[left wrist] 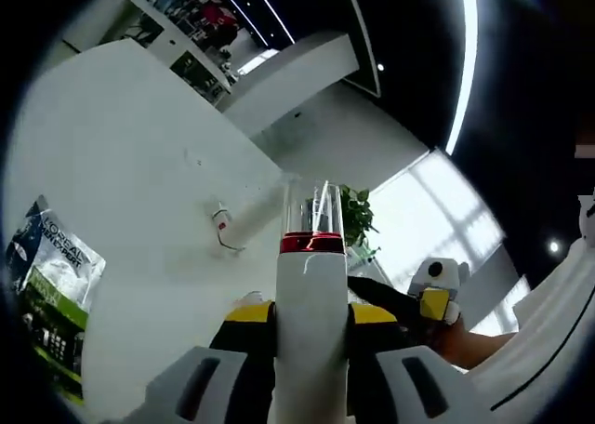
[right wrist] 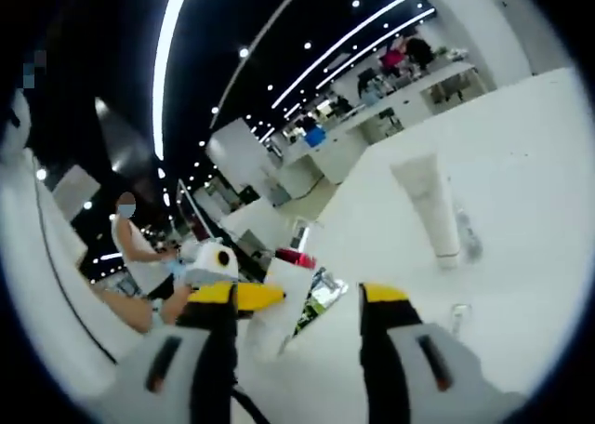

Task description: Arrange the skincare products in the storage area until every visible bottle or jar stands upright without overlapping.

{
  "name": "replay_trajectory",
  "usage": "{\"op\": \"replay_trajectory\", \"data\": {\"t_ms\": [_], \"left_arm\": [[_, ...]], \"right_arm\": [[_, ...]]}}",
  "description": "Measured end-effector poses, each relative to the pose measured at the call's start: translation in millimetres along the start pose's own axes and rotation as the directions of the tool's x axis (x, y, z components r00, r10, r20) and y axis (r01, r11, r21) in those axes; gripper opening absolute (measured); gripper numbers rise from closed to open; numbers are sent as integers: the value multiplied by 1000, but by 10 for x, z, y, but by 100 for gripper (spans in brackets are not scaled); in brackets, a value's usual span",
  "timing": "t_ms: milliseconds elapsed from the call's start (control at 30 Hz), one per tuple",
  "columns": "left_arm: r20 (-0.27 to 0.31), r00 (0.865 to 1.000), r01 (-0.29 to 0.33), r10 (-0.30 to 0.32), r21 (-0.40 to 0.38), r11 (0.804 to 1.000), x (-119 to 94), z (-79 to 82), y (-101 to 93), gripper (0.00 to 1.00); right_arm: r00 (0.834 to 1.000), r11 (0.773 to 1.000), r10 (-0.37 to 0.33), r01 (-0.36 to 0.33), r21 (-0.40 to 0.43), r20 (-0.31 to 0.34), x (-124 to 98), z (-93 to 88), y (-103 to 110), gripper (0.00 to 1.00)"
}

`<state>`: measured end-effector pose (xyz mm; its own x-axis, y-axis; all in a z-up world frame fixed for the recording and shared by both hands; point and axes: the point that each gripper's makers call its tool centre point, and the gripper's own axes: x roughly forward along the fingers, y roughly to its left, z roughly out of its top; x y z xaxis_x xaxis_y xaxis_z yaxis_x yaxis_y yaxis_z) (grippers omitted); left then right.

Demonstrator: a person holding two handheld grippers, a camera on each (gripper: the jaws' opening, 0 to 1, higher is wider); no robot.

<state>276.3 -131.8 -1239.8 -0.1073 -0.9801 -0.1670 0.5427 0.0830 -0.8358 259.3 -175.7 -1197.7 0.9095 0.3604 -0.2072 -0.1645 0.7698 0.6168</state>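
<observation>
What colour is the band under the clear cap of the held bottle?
Red, on the white bottle; clearest in the left gripper view.

Two cameras ride the grippers, both rolled and tipped upward over a white table [left wrist: 139,164].

The left gripper view looks along its jaws at very close range to a white bottle [left wrist: 311,322], with table, ceiling lights and window behind. The right gripper view sits low over the table, facing a standing tube [right wrist: 429,205] at middle distance. Both views share the bottle [right wrist: 279,303] and the table [right wrist: 521,164].
</observation>
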Motion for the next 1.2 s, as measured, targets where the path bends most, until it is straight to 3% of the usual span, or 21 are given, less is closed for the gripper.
{"op": "replay_trajectory", "data": {"t_ms": [167,600,1200], "left_arm": [[-15,1000,13,-13,26,1000,-5,-102,-118,26],[3,999,32,-33,93,995,-113,-280,-393,26],[33,999,10,-14,104,995,-210,-361,-477,27]], "right_arm": [[998,998,56,-56,24,-18,69,-17,170,52],[987,990,133,-128,62,-92,191,-167,334,53],[957,972,232,-223,72,-172,334,-321,558,46]]}}
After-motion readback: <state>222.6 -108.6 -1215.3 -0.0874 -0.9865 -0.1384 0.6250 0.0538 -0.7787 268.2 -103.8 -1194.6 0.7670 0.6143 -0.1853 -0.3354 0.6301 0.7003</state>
